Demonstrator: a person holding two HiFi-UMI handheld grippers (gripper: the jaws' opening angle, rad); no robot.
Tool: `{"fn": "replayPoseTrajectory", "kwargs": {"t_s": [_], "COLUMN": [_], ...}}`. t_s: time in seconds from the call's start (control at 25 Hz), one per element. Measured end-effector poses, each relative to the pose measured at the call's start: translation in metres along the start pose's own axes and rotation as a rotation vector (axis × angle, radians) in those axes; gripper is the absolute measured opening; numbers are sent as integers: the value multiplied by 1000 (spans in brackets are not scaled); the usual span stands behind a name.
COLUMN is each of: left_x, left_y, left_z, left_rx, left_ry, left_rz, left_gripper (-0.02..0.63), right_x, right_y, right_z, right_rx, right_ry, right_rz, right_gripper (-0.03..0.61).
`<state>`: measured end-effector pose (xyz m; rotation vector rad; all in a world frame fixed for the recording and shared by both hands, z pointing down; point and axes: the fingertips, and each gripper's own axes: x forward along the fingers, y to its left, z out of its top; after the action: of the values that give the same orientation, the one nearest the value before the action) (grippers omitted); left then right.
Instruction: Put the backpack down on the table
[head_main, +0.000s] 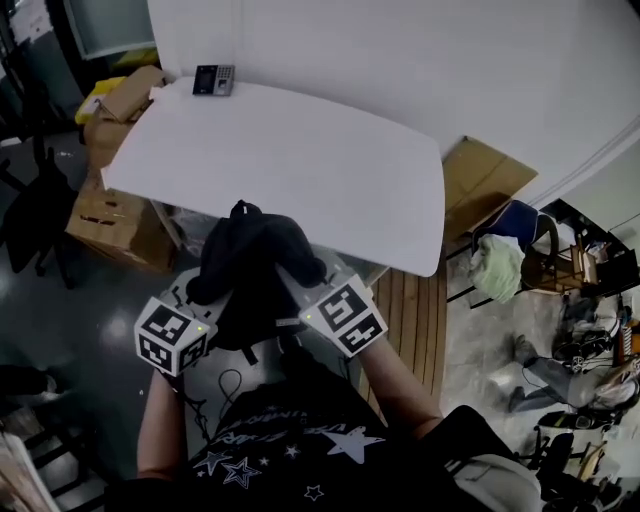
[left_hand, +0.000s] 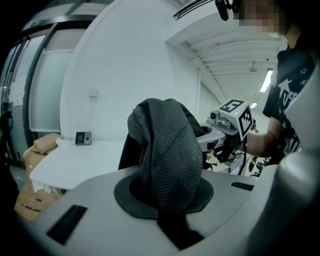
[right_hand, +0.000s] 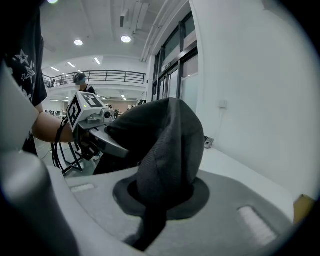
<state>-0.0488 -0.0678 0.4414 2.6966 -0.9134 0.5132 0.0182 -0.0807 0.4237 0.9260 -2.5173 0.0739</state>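
A black backpack (head_main: 250, 262) hangs in the air between my two grippers, just in front of the near edge of the white table (head_main: 300, 160). My left gripper (head_main: 215, 288) is shut on one dark mesh shoulder strap (left_hand: 167, 155), which bulges up out of its jaws. The right gripper (head_main: 297, 282) is shut the same way on the other strap (right_hand: 167, 150). In the left gripper view the right gripper (left_hand: 222, 131) shows beyond the bag. The backpack's lower part is hidden behind the grippers and my arms.
A small keypad device (head_main: 213, 79) lies at the table's far left corner, against the white wall. Cardboard boxes (head_main: 115, 220) stand left of the table, a black chair (head_main: 35, 215) beyond them. A wooden slatted panel (head_main: 410, 320) and a chair with clothes (head_main: 510, 250) are on the right.
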Motion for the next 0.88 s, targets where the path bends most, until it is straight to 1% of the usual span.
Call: {"fn": "replayPoseTrajectory", "kwargs": {"t_s": [0.16, 0.36, 0.48, 0.56, 0.72, 0.88], "left_x": [21, 33, 34, 31, 24, 22], "left_y": [25, 45, 51, 56, 63, 73], "left_z": [31, 64, 79, 91, 108, 118], "left_rx": [12, 73, 96, 95, 105, 84], "left_ry": [-23, 33, 41, 39, 10, -43], "left_rz": [34, 96, 118, 142, 157, 176], "left_gripper": [52, 52, 52, 52, 52, 52], "right_x": [12, 20, 22, 23, 24, 30], "right_y": [-39, -69, -79, -83, -90, -99], "right_z": [21, 42, 55, 65, 88, 105], "right_rx": [-29, -23, -45, -69, -118, -163], "right_ry": [-33, -65, -84, -102, -154, -194], "right_rz": [17, 78, 124, 158, 200, 197], "right_gripper": [31, 31, 31, 31, 31, 31]}}
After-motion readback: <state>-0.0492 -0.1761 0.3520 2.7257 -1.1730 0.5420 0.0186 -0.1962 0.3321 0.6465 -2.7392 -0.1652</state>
